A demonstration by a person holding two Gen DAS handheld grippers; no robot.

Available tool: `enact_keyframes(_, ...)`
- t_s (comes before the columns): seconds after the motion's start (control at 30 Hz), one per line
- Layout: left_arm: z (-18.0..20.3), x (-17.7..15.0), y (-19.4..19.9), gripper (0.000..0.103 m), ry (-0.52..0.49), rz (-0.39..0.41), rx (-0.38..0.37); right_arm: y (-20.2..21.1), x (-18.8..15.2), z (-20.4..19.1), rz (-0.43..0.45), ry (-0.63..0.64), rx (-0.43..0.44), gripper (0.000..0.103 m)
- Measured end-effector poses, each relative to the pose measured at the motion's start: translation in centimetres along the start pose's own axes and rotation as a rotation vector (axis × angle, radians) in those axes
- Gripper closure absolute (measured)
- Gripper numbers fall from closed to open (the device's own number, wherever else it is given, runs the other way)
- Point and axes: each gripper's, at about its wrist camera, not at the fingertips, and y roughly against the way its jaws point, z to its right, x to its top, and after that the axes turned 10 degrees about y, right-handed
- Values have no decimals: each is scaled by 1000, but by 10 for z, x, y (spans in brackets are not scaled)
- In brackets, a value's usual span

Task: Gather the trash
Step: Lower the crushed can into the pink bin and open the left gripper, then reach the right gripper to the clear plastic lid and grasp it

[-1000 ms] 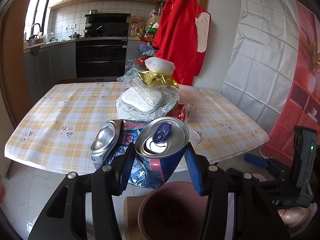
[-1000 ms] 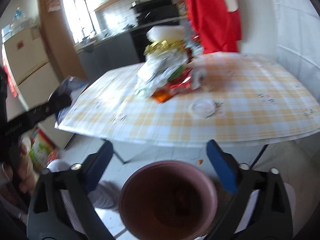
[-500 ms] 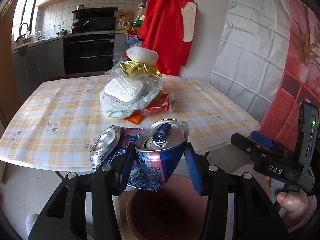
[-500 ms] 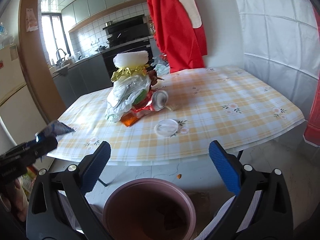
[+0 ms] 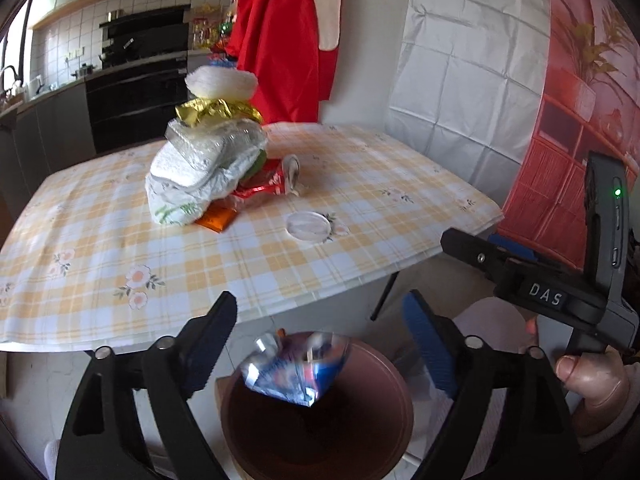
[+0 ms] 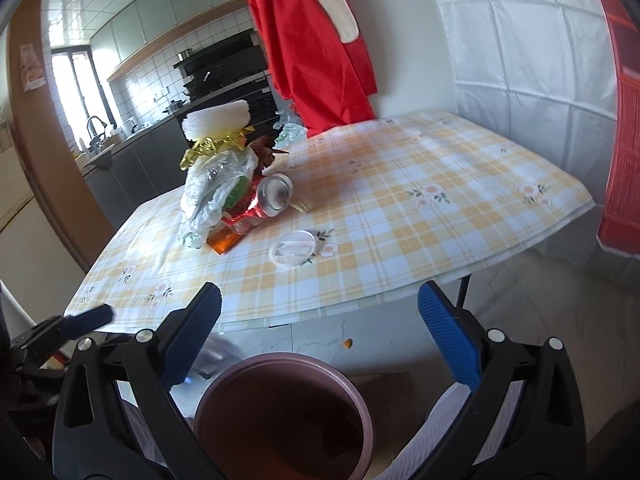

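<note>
My left gripper point(image 5: 320, 308) hangs over a pink bin point(image 5: 394, 384) on the floor, its jaws opening, and nothing is between the pads. A blue drink can and a blue foil wrapper point(image 5: 296, 368), blurred, are falling into the bin's mouth. My right gripper point(image 6: 320, 296) stands open and empty above the same bin point(image 6: 362, 404). On the checked table point(image 5: 380, 200) a trash pile point(image 5: 200, 160) of white bags, gold foil and foam stands beside a lying red can point(image 6: 274, 196), an orange wrapper point(image 5: 216, 218) and a clear plastic lid point(image 6: 294, 249).
The table's front edge point(image 6: 360, 300) runs just beyond both grippers. A red apron point(image 5: 288, 36) hangs on the wall behind the table. Kitchen counters and an oven point(image 5: 136, 96) lie at the back left. A hand point(image 5: 592, 380) grips the right tool at the lower right.
The left jaws have spread and let go of the blue can and wrapper, which now drop into the bin. Both grippers have swung, so the table sits further left in view.
</note>
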Motion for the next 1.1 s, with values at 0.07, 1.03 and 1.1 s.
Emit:
enact_keyframes(0.07, -4, 1, 1, 16, 7, 9, 17, -4, -2, -2, -15, 3, 6, 6)
enact_keyframes(1.03, -95, 7, -16, 15, 239, 22, 199, -78, 6, -19, -129, 141, 13, 6)
enact_keyframes(1.1, -100, 9, -21, 15, 243, 16, 209, -87, 11, -22, -128, 162, 14, 6)
